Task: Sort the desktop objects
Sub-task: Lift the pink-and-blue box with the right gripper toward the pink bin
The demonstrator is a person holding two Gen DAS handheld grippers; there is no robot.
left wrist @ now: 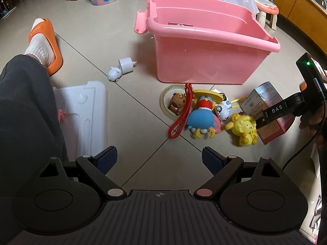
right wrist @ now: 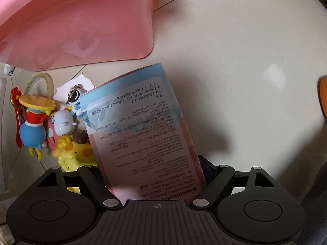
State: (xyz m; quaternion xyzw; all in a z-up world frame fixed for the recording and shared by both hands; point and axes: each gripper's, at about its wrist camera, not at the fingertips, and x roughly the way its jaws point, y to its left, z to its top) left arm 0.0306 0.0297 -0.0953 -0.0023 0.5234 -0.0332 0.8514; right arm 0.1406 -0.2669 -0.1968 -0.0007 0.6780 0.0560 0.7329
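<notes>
A pink storage bin (left wrist: 204,40) stands open on the tiled floor. In front of it lies a heap of toys: a tape roll (left wrist: 165,100), a brown figure (left wrist: 177,103), a red strap (left wrist: 184,112), a blue figure (left wrist: 200,118), a white robot toy (left wrist: 221,111) and a yellow plush dog (left wrist: 244,128). My right gripper (right wrist: 151,175) is shut on a pink-and-blue printed box (right wrist: 143,132), which fills the gap between its fingers, right of the heap. My left gripper (left wrist: 160,160) hangs open over bare floor, short of the toys.
A white bin lid (left wrist: 85,114) lies at the left beside a person's dark trouser leg (left wrist: 24,122) and orange slipper (left wrist: 45,42). A white toy car (left wrist: 115,74) and white cup piece (left wrist: 126,64) sit left of the bin. The bin wall (right wrist: 81,30) looms close in the right wrist view.
</notes>
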